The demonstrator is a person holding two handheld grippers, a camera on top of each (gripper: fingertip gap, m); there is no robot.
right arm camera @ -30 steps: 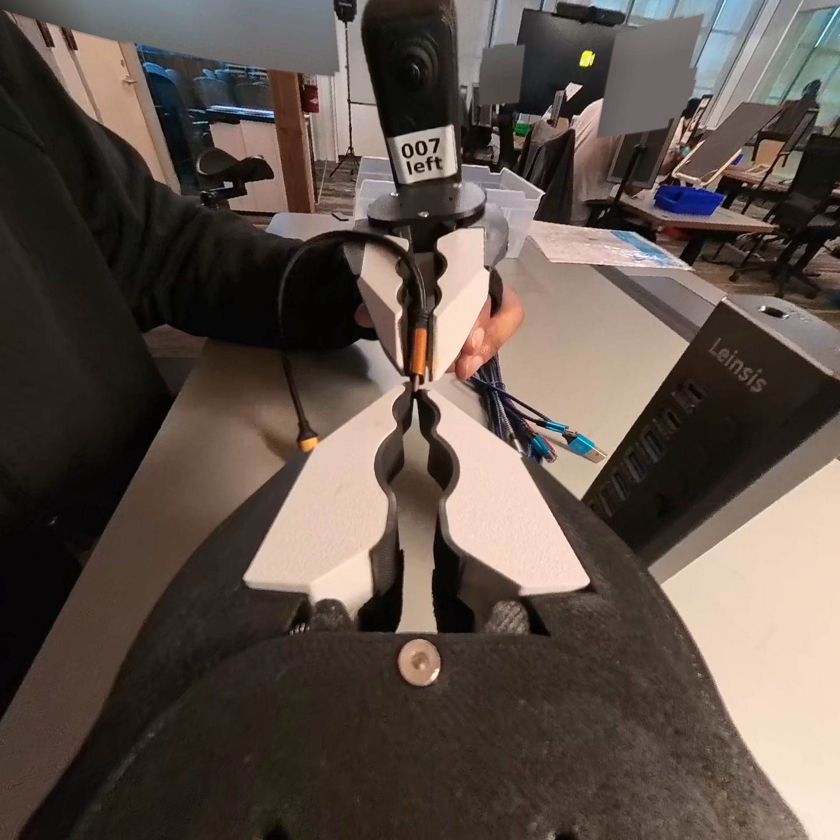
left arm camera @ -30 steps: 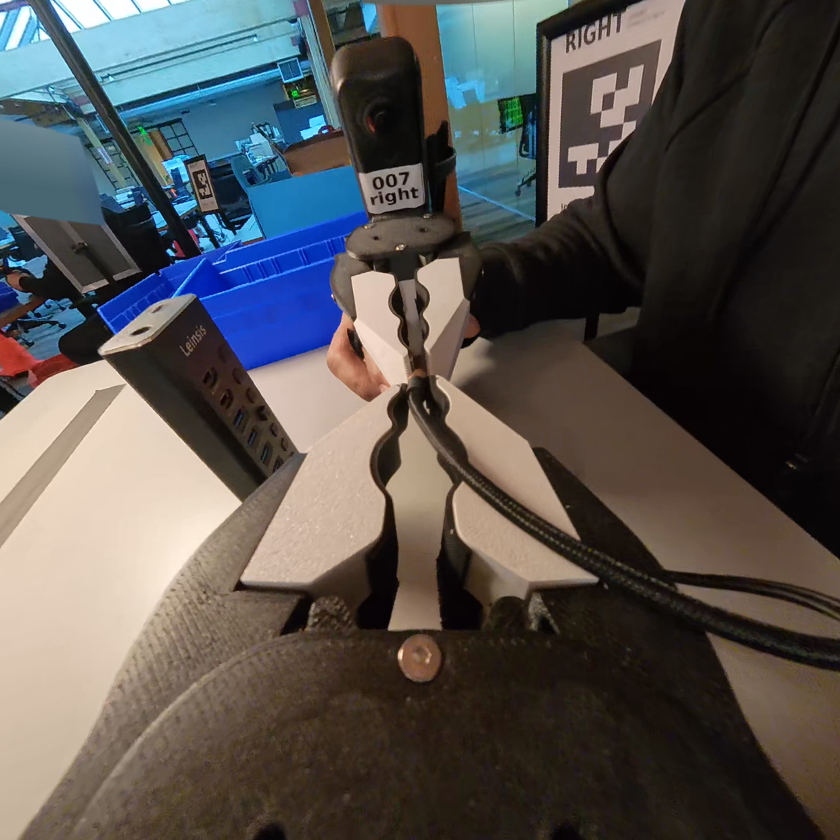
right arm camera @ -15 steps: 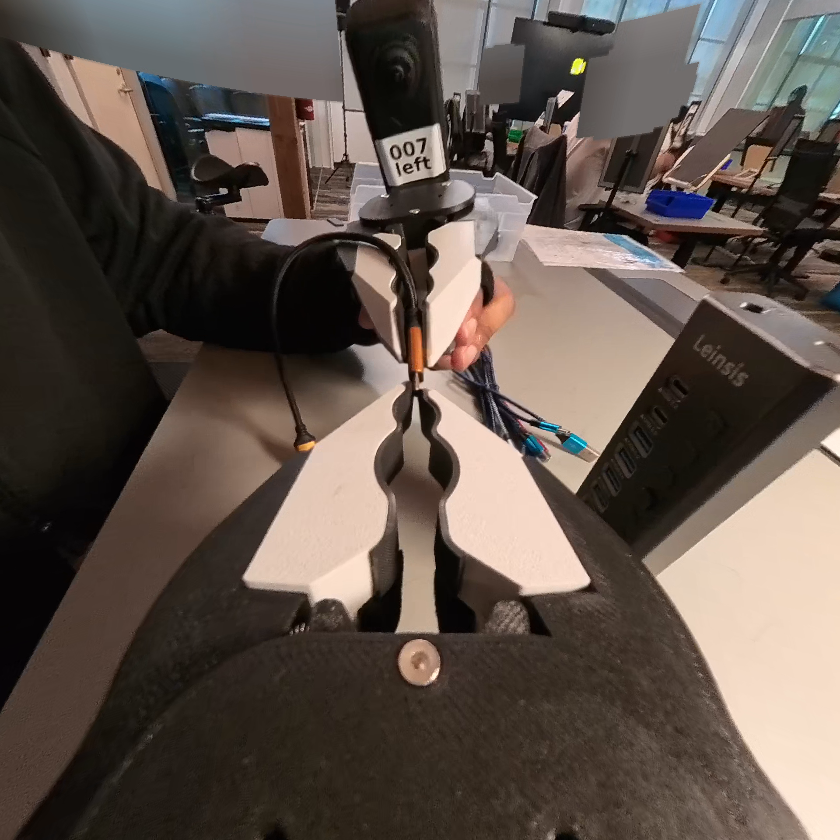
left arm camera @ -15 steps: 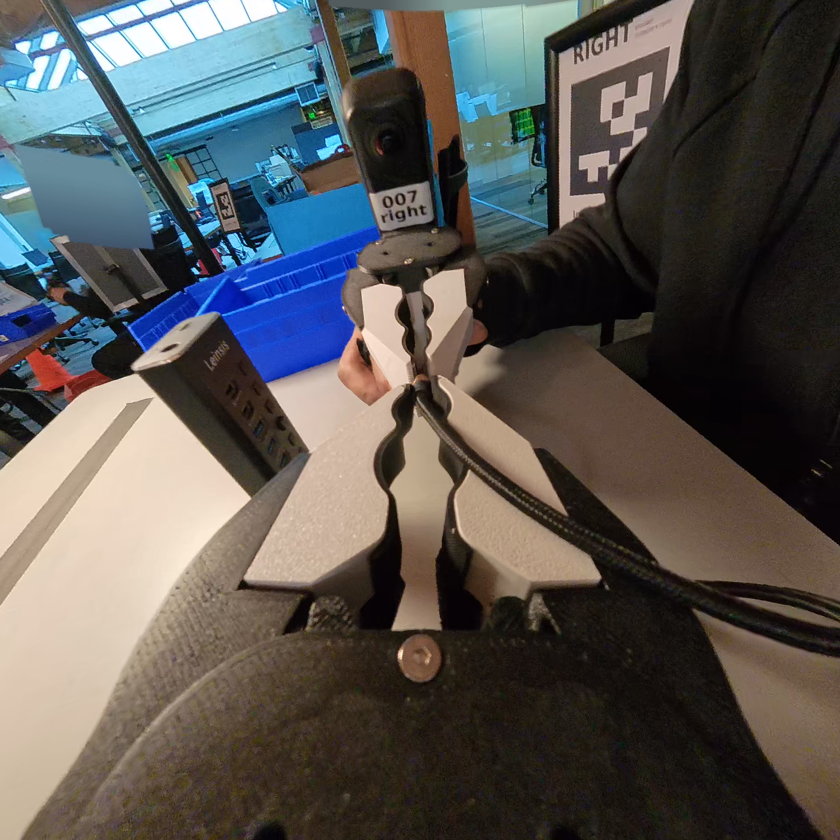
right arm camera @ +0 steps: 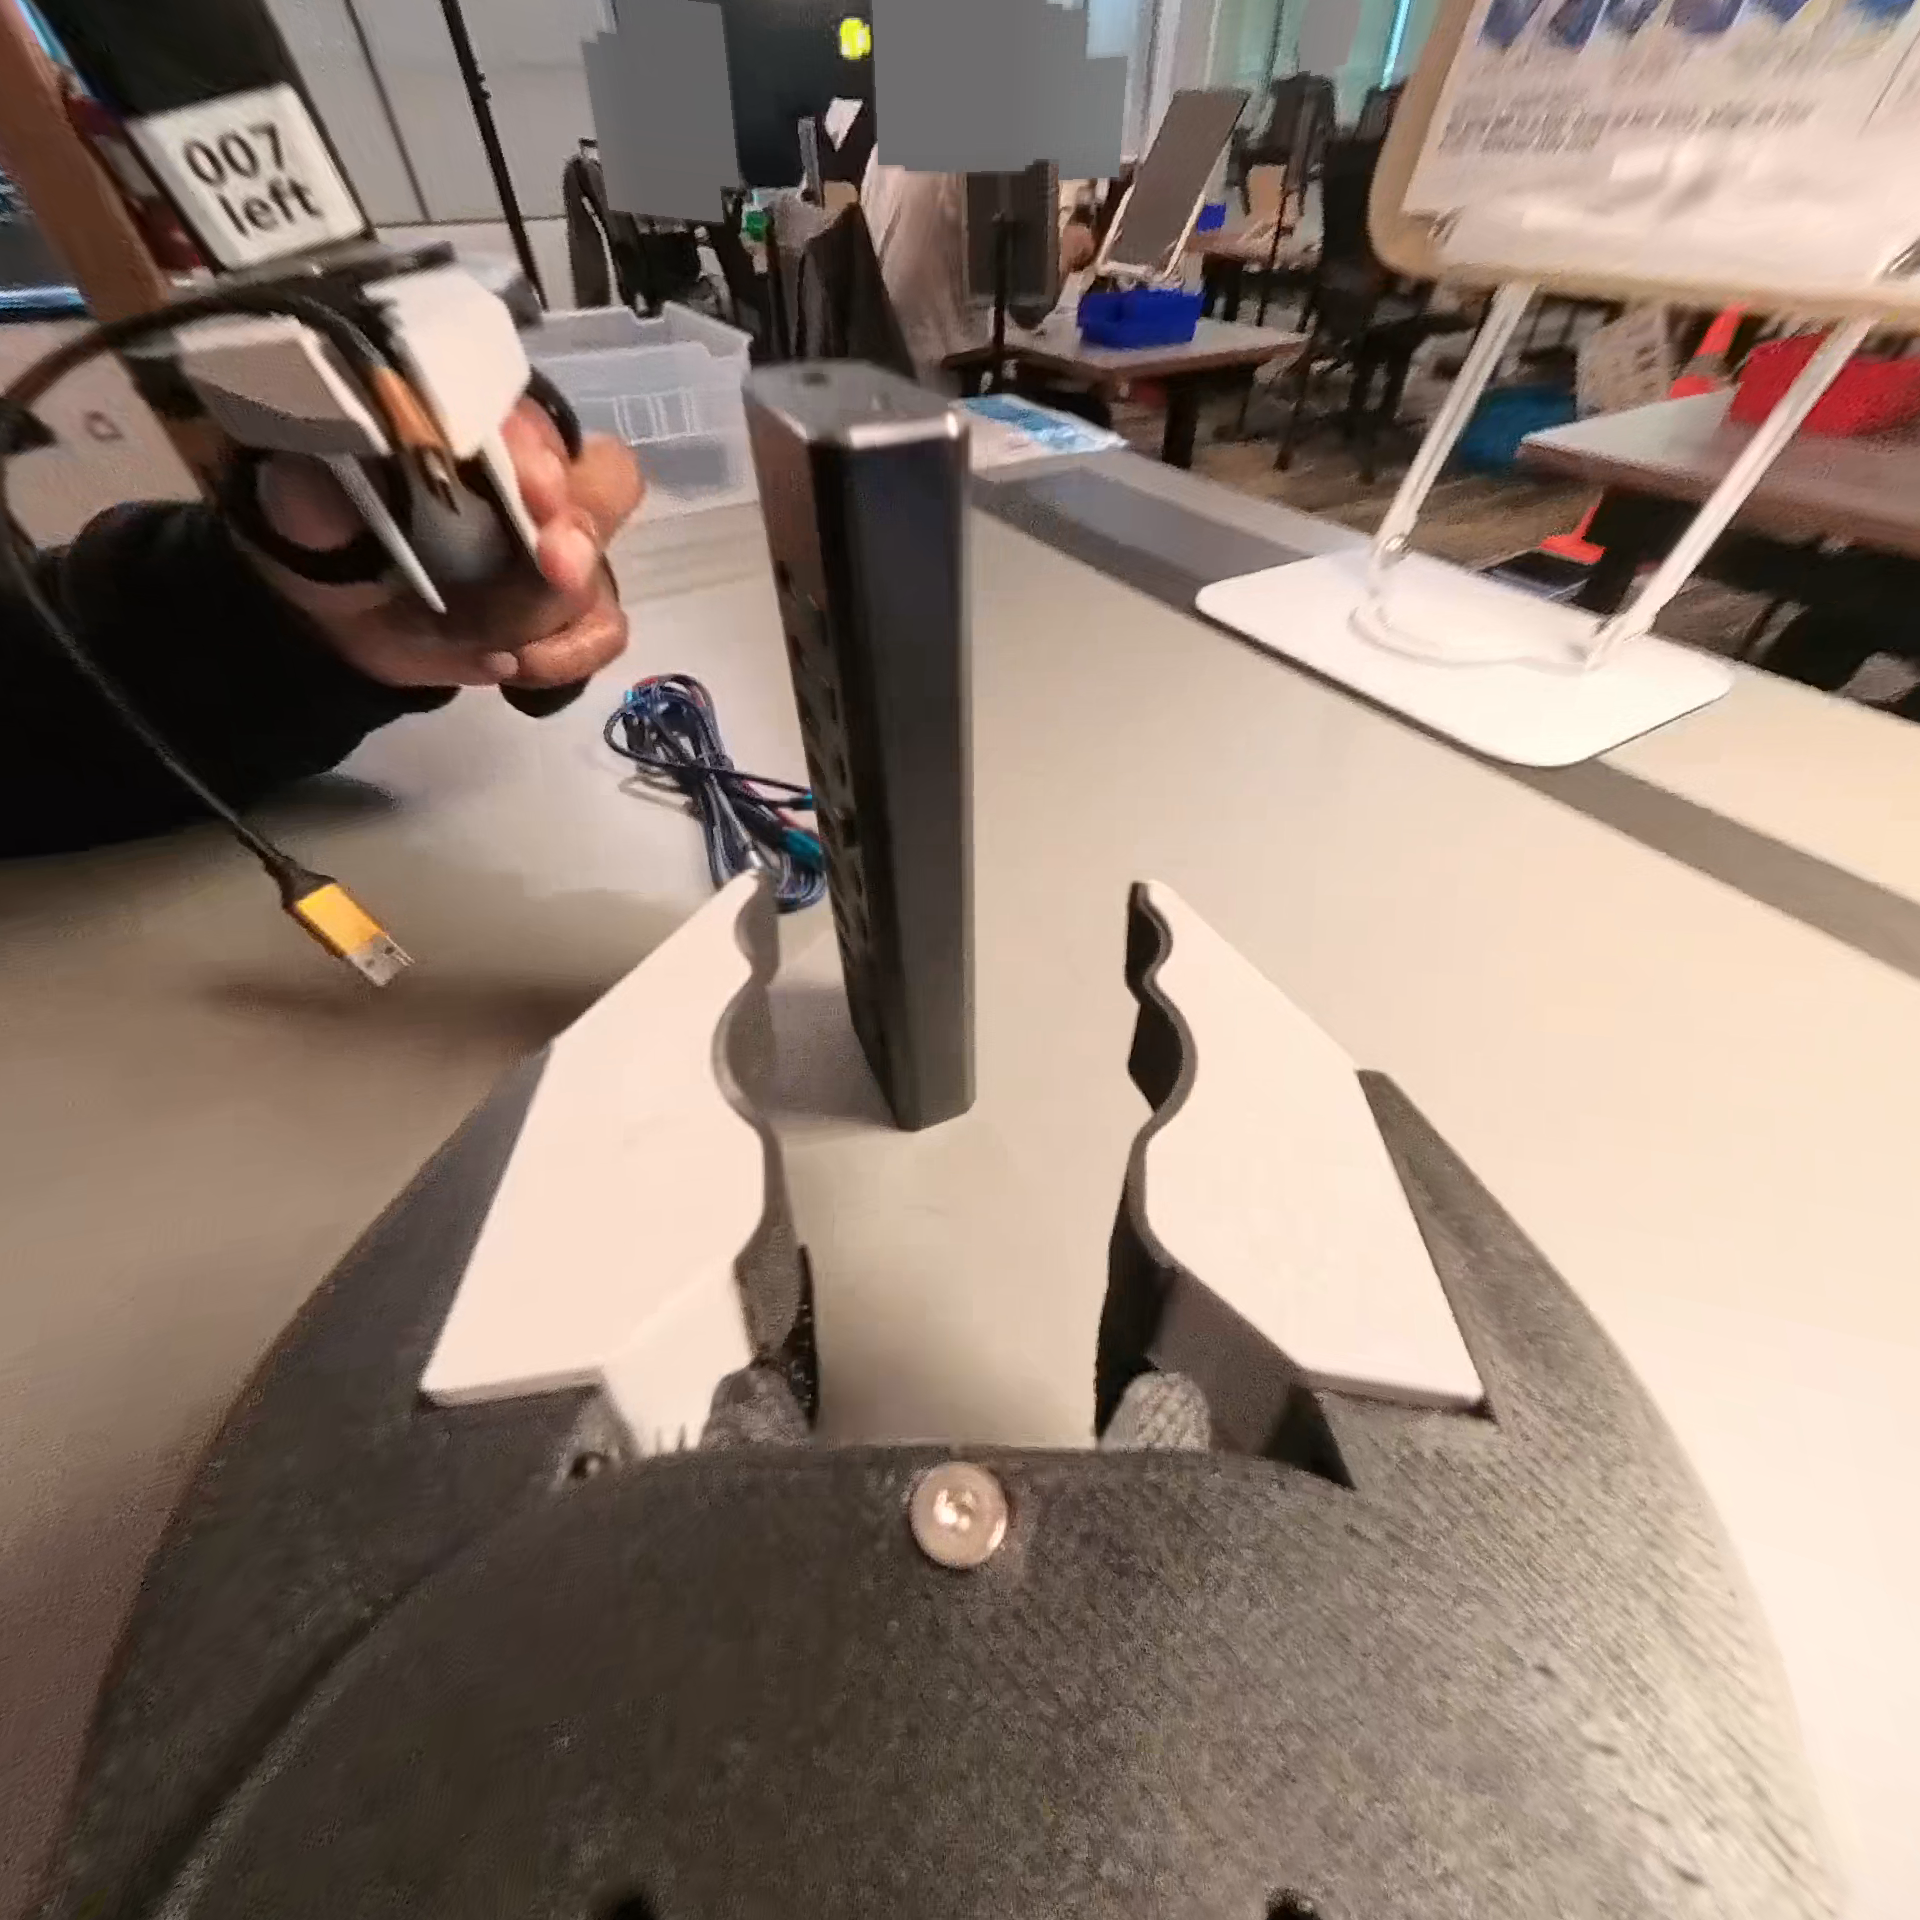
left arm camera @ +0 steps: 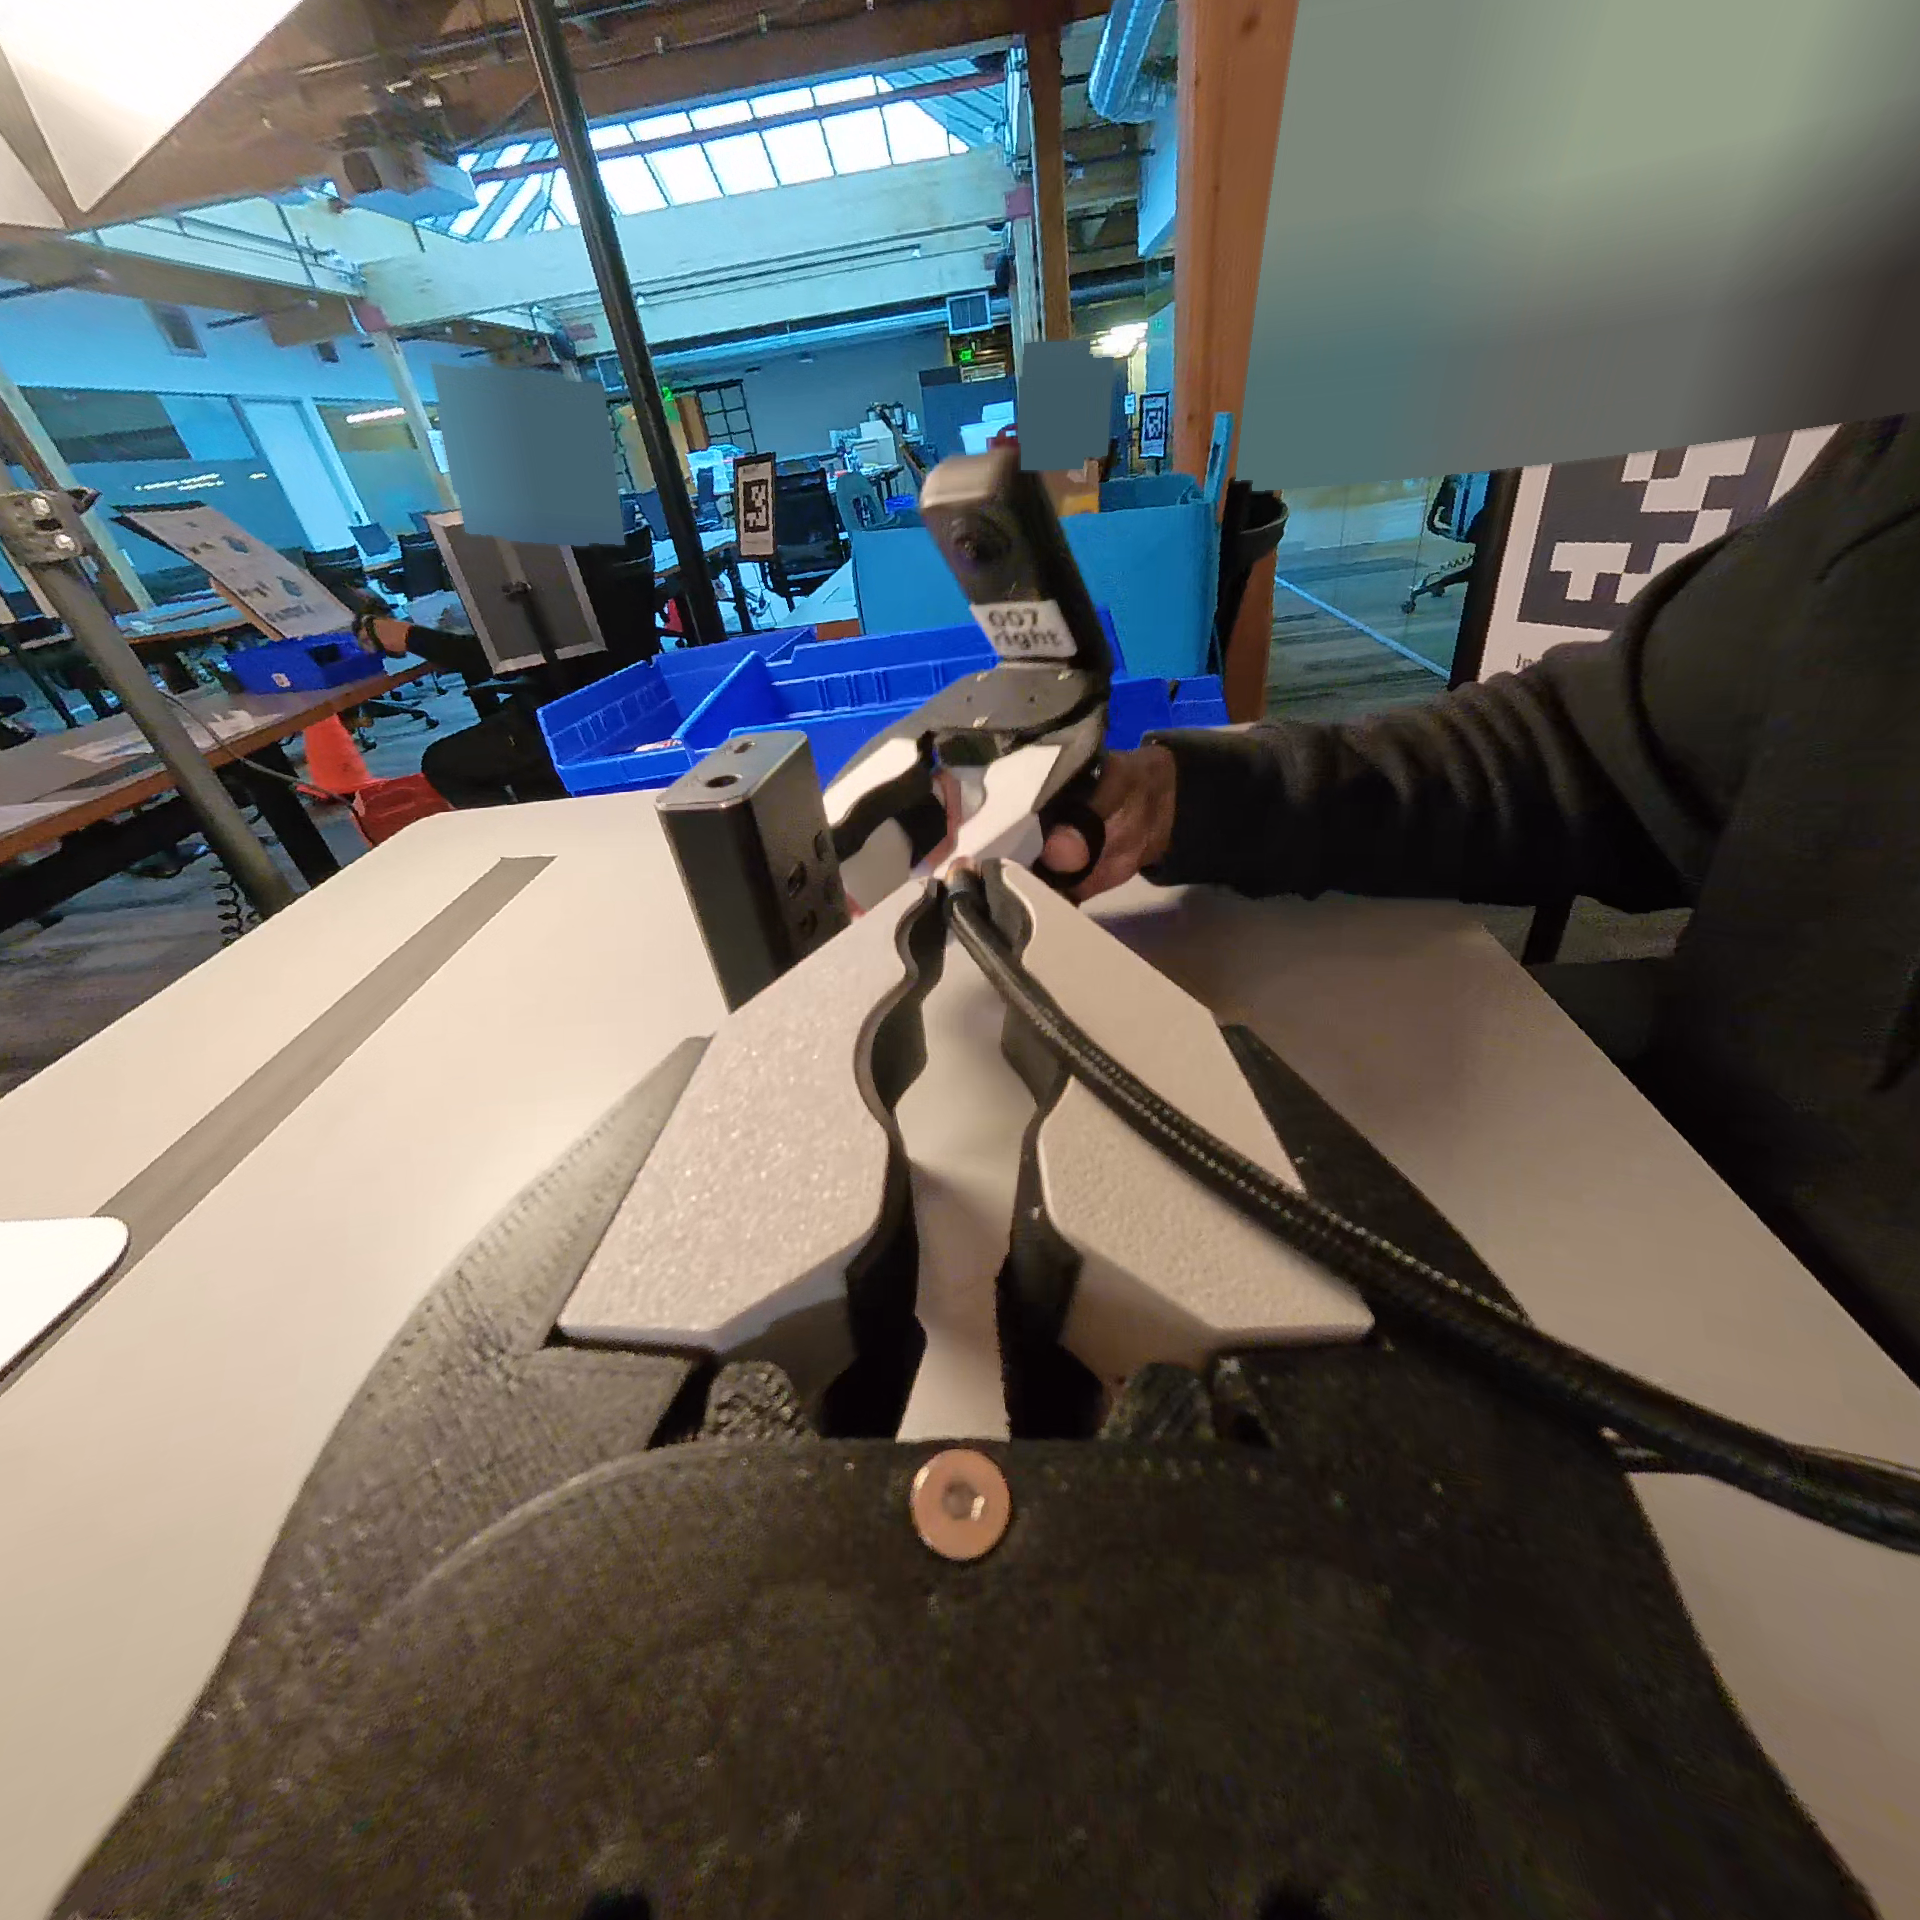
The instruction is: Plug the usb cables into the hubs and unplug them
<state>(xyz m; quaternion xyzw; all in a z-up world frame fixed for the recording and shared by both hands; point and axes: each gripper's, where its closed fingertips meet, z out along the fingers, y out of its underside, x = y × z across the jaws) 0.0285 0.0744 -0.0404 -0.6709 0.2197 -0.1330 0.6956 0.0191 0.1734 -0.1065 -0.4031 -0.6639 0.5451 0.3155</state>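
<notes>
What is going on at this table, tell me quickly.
A person is working two handheld grippers around a tall dark upright USB hub on the grey table. The left gripper is shut on a black braided cable, whose orange-shelled USB plug hangs free above the table, not plugged in. The right gripper is open, its fingers on either side of the hub's base without touching it. A bundle of blue cables lies beside the hub.

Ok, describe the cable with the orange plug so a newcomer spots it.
Start at the dark hub standing upright mid-table. Left of it, the left tongs grip a black cable; unlike the blue bundle lying on the table, its orange plug dangles.
</notes>
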